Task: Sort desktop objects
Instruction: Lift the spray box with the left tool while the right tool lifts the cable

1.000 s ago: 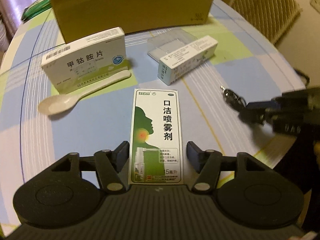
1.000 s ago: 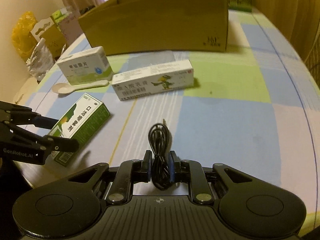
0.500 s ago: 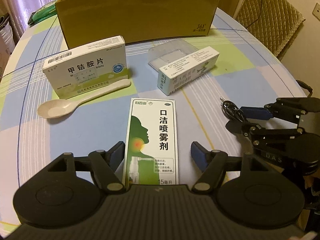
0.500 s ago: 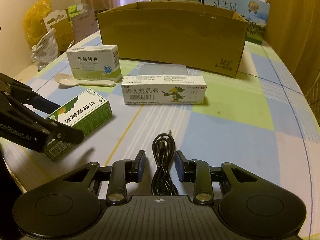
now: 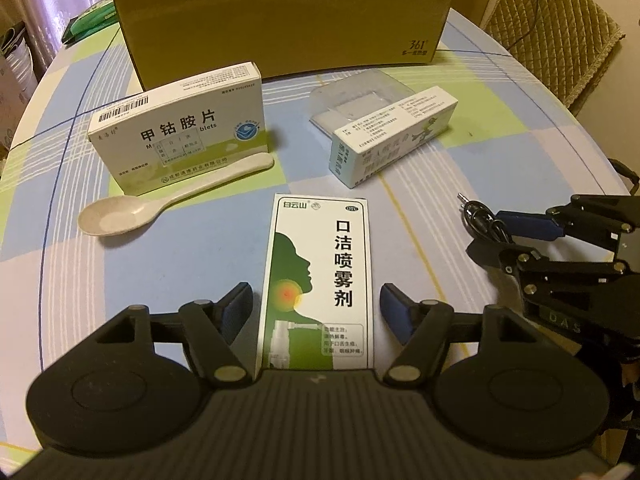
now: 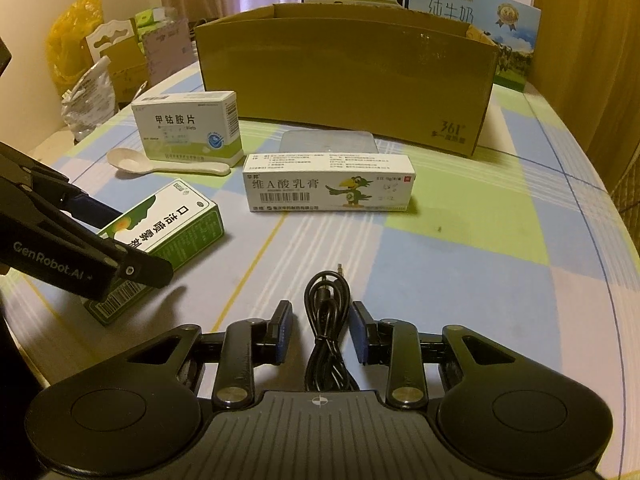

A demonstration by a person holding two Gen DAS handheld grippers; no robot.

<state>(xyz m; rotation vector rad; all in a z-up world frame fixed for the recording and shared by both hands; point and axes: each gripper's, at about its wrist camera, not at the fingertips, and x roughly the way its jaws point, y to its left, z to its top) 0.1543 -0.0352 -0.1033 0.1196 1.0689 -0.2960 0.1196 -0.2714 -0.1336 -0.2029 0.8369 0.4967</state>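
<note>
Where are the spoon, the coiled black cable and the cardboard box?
spoon (image 5: 120, 218), left wrist view, on its bowl.
coiled black cable (image 6: 326, 312), right wrist view, mid-coil.
cardboard box (image 6: 340, 84), right wrist view, front wall.

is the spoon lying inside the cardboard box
No, the spoon lies on the tablecloth in front of the tablet box, outside the cardboard box.

Box (image 5: 280, 20): matt brown cardboard. Cartons (image 5: 318, 280): glossy printed card. Spoon (image 5: 160, 204): matt speckled plastic. Cable (image 6: 326, 320): smooth black rubbery sheath. Worktop (image 6: 440, 280): checked cloth.
</note>
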